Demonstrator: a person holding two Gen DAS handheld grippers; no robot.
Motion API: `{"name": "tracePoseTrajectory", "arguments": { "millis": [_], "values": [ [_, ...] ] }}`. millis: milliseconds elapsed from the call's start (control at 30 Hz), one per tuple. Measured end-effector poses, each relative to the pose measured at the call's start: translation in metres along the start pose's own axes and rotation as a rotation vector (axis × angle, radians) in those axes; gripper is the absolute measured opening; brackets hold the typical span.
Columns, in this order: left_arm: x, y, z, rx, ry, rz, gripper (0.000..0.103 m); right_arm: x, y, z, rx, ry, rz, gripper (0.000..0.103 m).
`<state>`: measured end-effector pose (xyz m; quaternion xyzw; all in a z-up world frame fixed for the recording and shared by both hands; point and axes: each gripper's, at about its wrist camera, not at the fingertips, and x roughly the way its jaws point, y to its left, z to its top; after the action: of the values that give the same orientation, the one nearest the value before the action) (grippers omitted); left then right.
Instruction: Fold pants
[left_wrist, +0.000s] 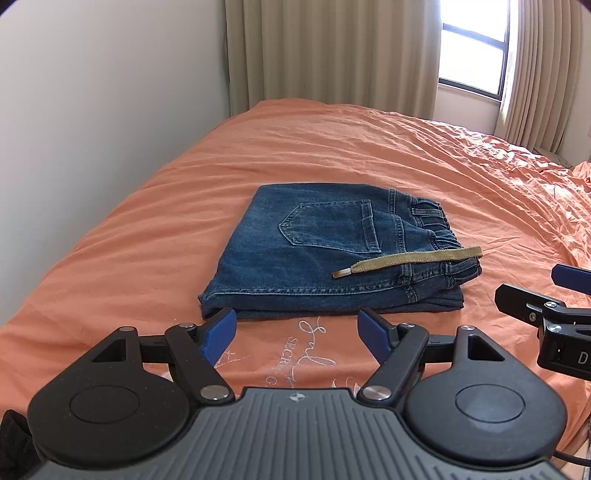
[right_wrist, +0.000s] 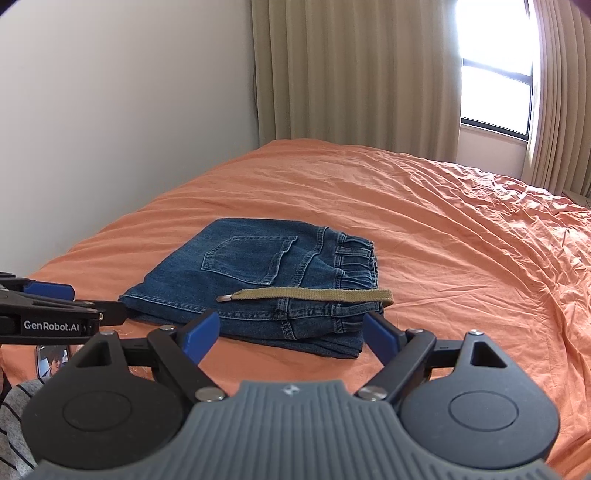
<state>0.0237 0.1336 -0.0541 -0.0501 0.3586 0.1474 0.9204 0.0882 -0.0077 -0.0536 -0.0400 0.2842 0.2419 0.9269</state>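
Note:
Blue denim pants (left_wrist: 314, 251) (right_wrist: 258, 280) lie folded into a compact rectangle on the orange bed sheet (left_wrist: 332, 140) (right_wrist: 443, 229), back pocket up, elastic waistband to the right. A tan drawstring (left_wrist: 406, 260) (right_wrist: 306, 294) lies across the top. My left gripper (left_wrist: 297, 332) is open, just short of the pants' near edge, with nothing between its blue pads (left_wrist: 218, 334). My right gripper (right_wrist: 291, 336) is open too, its fingertips framing the near right corner of the stack without pressing it. In the left wrist view the right gripper (left_wrist: 535, 295) shows at the right edge.
A white wall (left_wrist: 92, 110) runs along the bed's left side. Beige curtains (left_wrist: 332, 55) and a bright window (left_wrist: 476, 48) stand behind the bed. A phone (right_wrist: 51, 362) lies at the near left edge, next to striped grey cloth (right_wrist: 14, 424).

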Motion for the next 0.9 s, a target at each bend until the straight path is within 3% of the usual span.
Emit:
{"name": "tracePoseTrajectory", "arguments": {
  "millis": [900],
  "values": [
    [-0.0032, -0.0052, 0.0008, 0.023, 0.011, -0.007, 0.088, -0.0059, -0.0023, -0.0035, 0.01, -0.001, 0.015, 0.081]
  ]
}}
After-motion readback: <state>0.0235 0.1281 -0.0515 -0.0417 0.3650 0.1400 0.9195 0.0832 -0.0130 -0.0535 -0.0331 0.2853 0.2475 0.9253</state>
